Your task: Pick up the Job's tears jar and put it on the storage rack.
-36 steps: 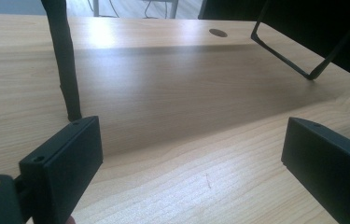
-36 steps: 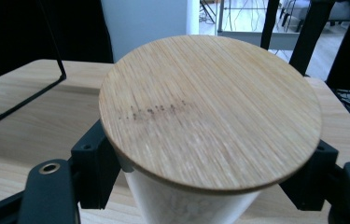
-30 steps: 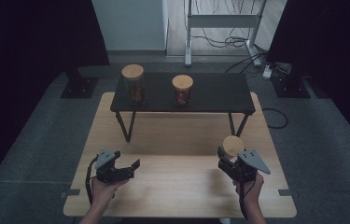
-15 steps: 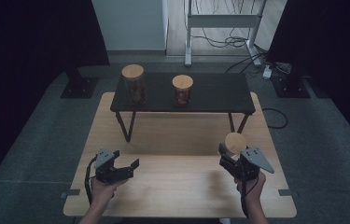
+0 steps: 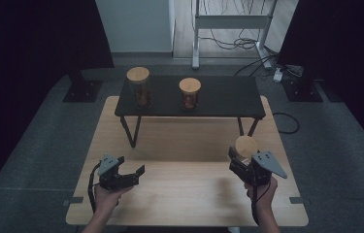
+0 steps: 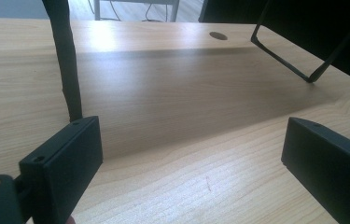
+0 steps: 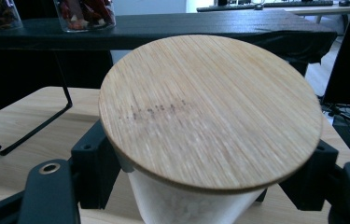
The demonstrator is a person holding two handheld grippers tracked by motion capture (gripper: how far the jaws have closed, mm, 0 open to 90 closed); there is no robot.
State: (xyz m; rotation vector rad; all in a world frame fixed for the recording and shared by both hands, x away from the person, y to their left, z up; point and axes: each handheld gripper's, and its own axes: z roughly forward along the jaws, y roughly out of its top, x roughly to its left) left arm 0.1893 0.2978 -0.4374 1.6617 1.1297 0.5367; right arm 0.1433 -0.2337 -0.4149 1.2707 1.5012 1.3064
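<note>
From above I see my right gripper (image 5: 241,162) near the right edge of the wooden bench (image 5: 184,189), its jaws clamped on a jar with a round wooden lid (image 5: 246,145). My left gripper (image 5: 133,174) sits low at the left side of the bench, jaws spread apart with nothing between them. Farther back, a low black table (image 5: 218,99) stands on the bench and carries two more wooden-lidded jars, a taller one (image 5: 139,87) at left and a shorter one (image 5: 190,93) near the middle, well apart.

Shelf (image 5: 228,97): at the table's (image 5: 179,194) far side; two jars (image 5: 139,87) on it
Lidded jar (image 5: 245,145): over the table's near right; between the right gripper (image 5: 241,162) jaws
Left gripper (image 5: 133,175): near left
</note>
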